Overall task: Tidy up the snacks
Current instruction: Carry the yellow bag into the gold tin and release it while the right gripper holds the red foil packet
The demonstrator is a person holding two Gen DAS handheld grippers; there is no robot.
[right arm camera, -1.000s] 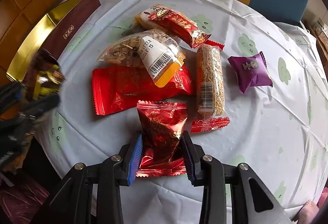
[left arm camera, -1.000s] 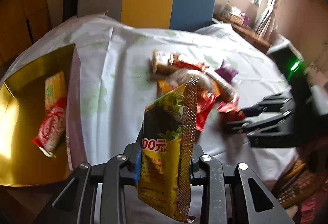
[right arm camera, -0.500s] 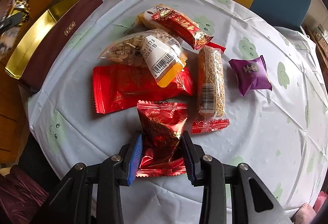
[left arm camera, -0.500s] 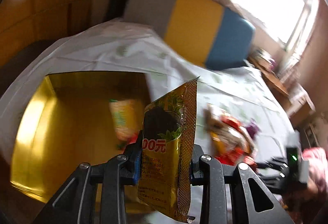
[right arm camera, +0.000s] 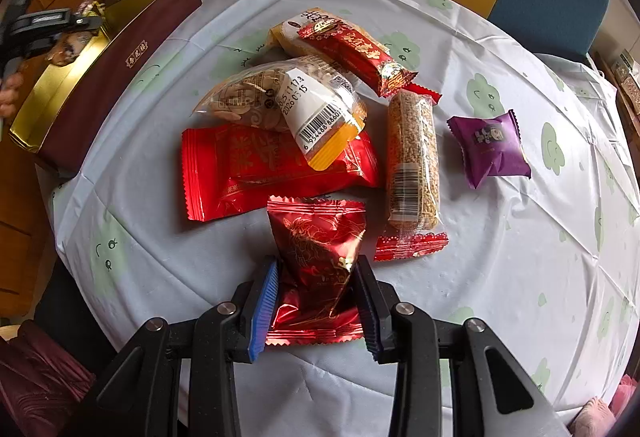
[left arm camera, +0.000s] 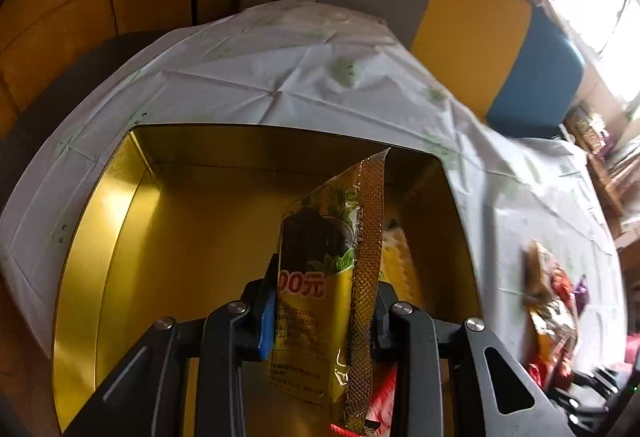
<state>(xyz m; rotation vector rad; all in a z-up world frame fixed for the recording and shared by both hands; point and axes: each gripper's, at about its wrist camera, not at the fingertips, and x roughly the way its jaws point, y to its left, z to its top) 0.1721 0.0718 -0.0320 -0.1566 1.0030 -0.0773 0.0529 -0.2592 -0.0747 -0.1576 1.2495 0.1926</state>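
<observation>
My left gripper (left arm camera: 324, 317) is shut on a yellow-and-gold snack packet (left arm camera: 320, 277), which stands upright between the pads over the open gold box (left arm camera: 180, 237). A pale yellow packet (left arm camera: 398, 269) and a red one (left arm camera: 380, 401) lie in the box behind it, mostly hidden. In the right wrist view my right gripper (right arm camera: 316, 301) is shut on a dark red foil packet (right arm camera: 316, 249) that rests on the tablecloth at the near side of the snack pile. The left gripper (right arm camera: 52, 25) shows far left over the box (right arm camera: 100, 77).
On the table lie a big red packet (right arm camera: 248, 169), a clear bag with a barcode label (right arm camera: 276, 105), a sesame bar (right arm camera: 412, 165), a red bar (right arm camera: 352, 53) and a purple packet (right arm camera: 492, 145). A grey, yellow and blue chair back (left arm camera: 472, 21) stands behind.
The left gripper has carried the yellow packet away from the snack pile to the left, over the gold box, rolling as it went. The right gripper and its red packet have not moved.
</observation>
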